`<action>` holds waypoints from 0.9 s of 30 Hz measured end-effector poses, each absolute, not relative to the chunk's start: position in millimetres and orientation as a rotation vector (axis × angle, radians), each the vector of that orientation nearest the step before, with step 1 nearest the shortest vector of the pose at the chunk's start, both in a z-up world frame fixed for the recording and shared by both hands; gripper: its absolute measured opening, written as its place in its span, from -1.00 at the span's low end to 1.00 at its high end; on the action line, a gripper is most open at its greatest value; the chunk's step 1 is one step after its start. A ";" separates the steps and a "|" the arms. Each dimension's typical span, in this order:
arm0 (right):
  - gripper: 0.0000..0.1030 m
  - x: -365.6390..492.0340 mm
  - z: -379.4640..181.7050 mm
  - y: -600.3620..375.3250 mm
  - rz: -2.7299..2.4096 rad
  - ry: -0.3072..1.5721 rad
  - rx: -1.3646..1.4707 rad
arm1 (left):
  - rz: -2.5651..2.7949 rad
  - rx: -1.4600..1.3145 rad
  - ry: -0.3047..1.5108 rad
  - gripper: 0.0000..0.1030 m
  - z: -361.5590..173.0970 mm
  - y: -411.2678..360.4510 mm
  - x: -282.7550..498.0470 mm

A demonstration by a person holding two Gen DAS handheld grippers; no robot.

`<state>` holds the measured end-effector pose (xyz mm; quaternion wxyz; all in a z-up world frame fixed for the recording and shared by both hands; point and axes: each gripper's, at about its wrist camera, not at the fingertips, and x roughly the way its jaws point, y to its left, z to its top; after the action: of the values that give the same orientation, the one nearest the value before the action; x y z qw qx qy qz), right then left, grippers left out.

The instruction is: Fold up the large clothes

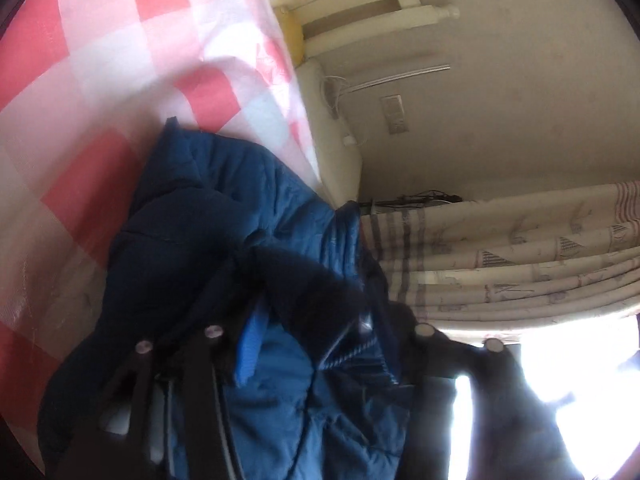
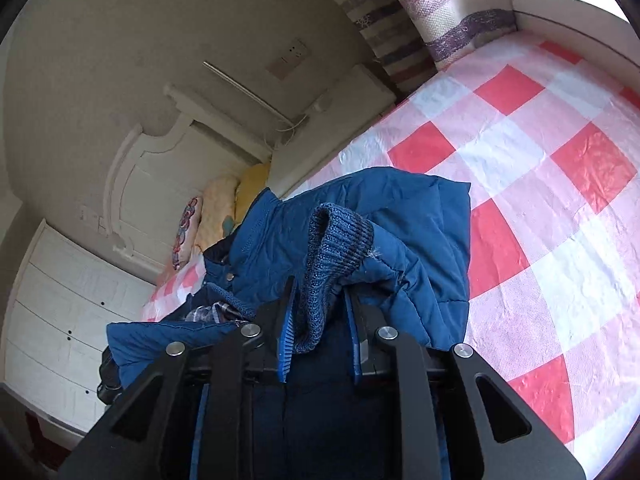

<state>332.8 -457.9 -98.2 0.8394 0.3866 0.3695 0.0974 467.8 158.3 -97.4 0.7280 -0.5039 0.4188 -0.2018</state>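
Your right gripper (image 2: 320, 340) grasps the knit cuff (image 2: 336, 248) of the blue padded jacket (image 2: 420, 232); your left gripper (image 1: 304, 344) clenches quilted fabric. The jacket's bulk lies toward twelve o'clock over the checked bedsheet (image 2: 560, 160).

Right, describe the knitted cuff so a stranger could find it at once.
Start at the bed with the red-and-white checked cover; a blue padded jacket is lifted over it. At the sleeve end, between the right gripper fingers, sits the ribbed knit cuff, mottled blue wool, unlike the smooth quilted fabric around it.
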 end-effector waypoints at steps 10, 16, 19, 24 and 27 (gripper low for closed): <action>0.47 304.4 -71.2 -471.5 0.277 0.740 0.419 | -0.390 -0.644 0.795 0.96 -38.2 195.5 431.6; 0.14 301.7 -98.2 -443.9 0.288 0.795 0.292 | -0.400 -0.340 0.923 0.95 -72.5 142.5 427.6; 0.05 294.0 -91.2 -436.5 0.259 0.769 0.227 | -0.401 -0.237 0.935 0.95 -77.0 130.2 422.5; -0.06 292.0 -86.7 -426.2 0.245 0.763 0.156 | -0.380 -0.137 0.940 0.95 -74.0 110.5 433.2; -0.18 290.2 -87.4 -423.4 0.239 0.755 0.145 | -0.362 -0.048 0.938 0.85 -74.5 93.5 437.9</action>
<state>290.2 -423.4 -87.4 0.9201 0.0707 0.3673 0.1161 437.9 93.5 -74.5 0.8760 -0.0229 0.4494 -0.1735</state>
